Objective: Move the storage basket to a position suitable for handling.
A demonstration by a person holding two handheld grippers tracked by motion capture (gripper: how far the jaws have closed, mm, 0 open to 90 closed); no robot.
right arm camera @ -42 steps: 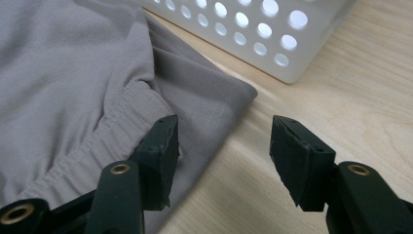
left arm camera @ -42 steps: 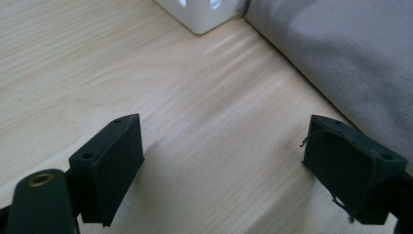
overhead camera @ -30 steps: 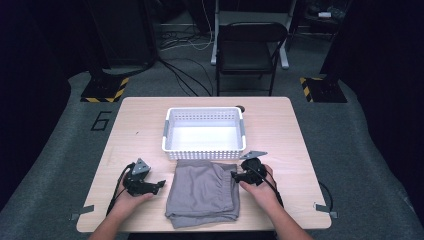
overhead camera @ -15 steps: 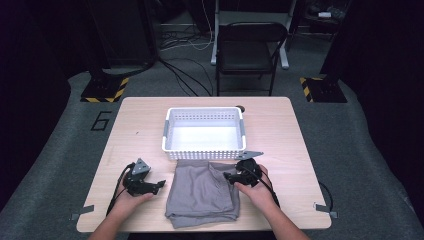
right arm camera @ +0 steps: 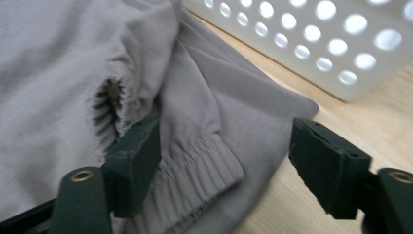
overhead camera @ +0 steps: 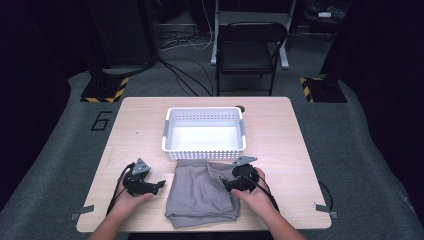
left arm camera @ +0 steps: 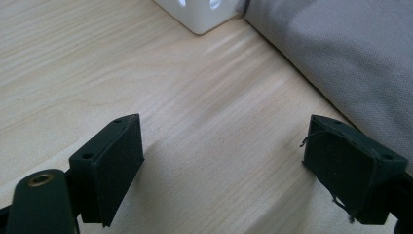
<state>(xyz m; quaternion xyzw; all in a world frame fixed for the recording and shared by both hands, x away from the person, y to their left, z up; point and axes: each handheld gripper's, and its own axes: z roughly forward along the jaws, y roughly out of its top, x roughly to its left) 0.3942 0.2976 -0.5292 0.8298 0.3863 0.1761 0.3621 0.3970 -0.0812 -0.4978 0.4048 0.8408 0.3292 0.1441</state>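
A grey cloth (overhead camera: pixel 202 192) lies folded just in front of the white basket (overhead camera: pixel 204 133). The right gripper (overhead camera: pixel 234 183) is wide open over the cloth's elastic cuff (right arm camera: pixel 195 168), gripping nothing. The left gripper (overhead camera: pixel 150 186) is open and empty, just left of the cloth.

Recording lab or studio, dark curtained surround, hazard-striped stand bases (overhead camera: pixel 103 89), floor cables (overhead camera: pixel 185 75), folding chair (overhead camera: pixel 248 50), numbered floor mark (overhead camera: pixel 101 120)
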